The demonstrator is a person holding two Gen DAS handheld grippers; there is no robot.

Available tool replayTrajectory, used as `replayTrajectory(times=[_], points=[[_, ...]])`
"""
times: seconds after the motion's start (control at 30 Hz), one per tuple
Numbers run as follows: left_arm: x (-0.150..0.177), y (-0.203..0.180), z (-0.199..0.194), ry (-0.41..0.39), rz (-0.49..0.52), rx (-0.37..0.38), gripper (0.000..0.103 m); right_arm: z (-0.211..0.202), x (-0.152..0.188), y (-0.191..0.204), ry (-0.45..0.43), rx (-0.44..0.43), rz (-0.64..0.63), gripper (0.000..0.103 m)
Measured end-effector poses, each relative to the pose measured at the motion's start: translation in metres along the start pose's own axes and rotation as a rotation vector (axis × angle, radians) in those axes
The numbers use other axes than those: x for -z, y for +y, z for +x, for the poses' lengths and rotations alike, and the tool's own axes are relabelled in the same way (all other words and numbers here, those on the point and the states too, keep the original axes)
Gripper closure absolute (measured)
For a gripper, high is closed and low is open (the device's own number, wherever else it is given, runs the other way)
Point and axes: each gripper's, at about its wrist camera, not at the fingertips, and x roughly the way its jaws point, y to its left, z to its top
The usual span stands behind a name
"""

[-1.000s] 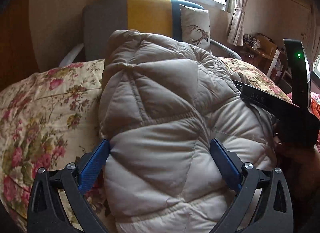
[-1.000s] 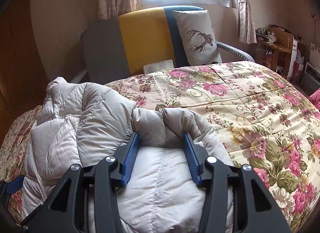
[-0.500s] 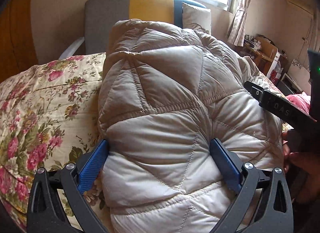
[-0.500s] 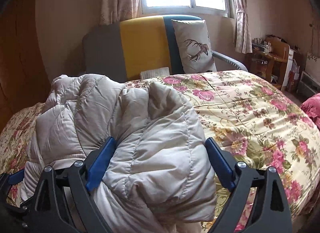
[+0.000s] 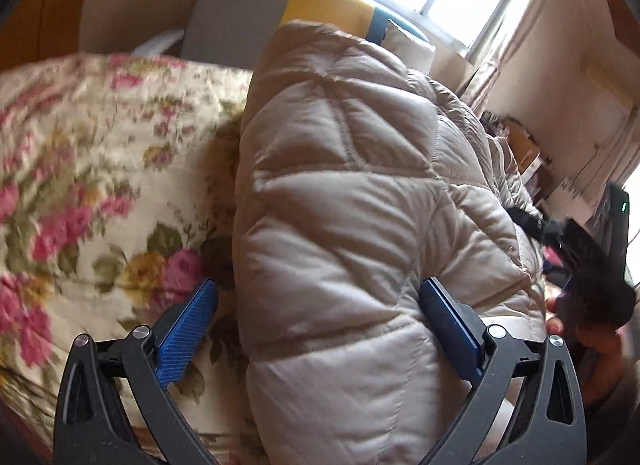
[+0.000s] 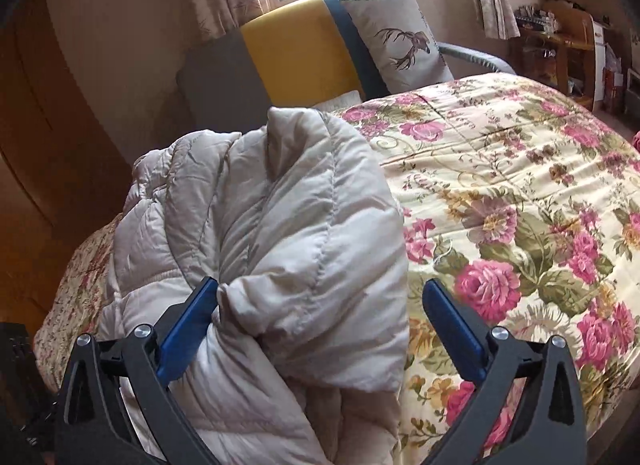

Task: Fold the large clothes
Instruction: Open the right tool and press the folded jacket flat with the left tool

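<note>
A puffy beige quilted jacket point(image 5: 340, 205) lies bunched on the floral bedspread point(image 5: 100, 185). My left gripper point(image 5: 318, 299) is open wide around its near end. Its right pad rests against the jacket, and its left finger point(image 5: 192, 329) stands clear over the bedspread. In the right wrist view the jacket point(image 6: 260, 225) lies heaped on the left of the bed. My right gripper point(image 6: 320, 295) has its jaws opening. A loose fold lies between them, near the left pad and apart from the right. The right gripper's black body point(image 5: 588, 261) and a hand point(image 5: 600, 349) show at the left view's right edge.
The floral bedspread point(image 6: 520, 185) stretches away to the right of the jacket. Behind the bed stands a grey, yellow and blue chair back point(image 6: 296, 53) with a deer cushion point(image 6: 400, 45). A wooden shelf point(image 6: 560, 49) is at the far right and a wooden panel point(image 6: 40, 145) at the left.
My right gripper went from shut on a jacket fold to wide open, and the fold slumped loose. My left gripper rolled and shifted, and its left finger came off the jacket.
</note>
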Motion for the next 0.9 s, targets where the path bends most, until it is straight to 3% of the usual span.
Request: replayTrajectory(times=[0.13, 0.37, 0.67, 0.9], points=[[0.0, 0.012, 0.001, 0.041, -0.072, 0.081, 0.004, -0.007, 0.007, -0.004, 0.065, -0.045, -0.011, 0.002], [-0.009, 0.013, 0.004, 0.08, -0.042, 0.121, 0.004, -0.015, 0.014, -0.002, 0.096, -0.037, -0.08, 0.002], [-0.019, -0.015, 0.001, 0.08, 0.094, -0.034, 0.004, 0.006, 0.013, -0.024, 0.188, -0.146, 0.057, 0.002], [-0.018, -0.028, -0.001, 0.078, 0.171, -0.109, 0.004, 0.017, 0.01, -0.035, 0.266, -0.212, 0.13, 0.002]])
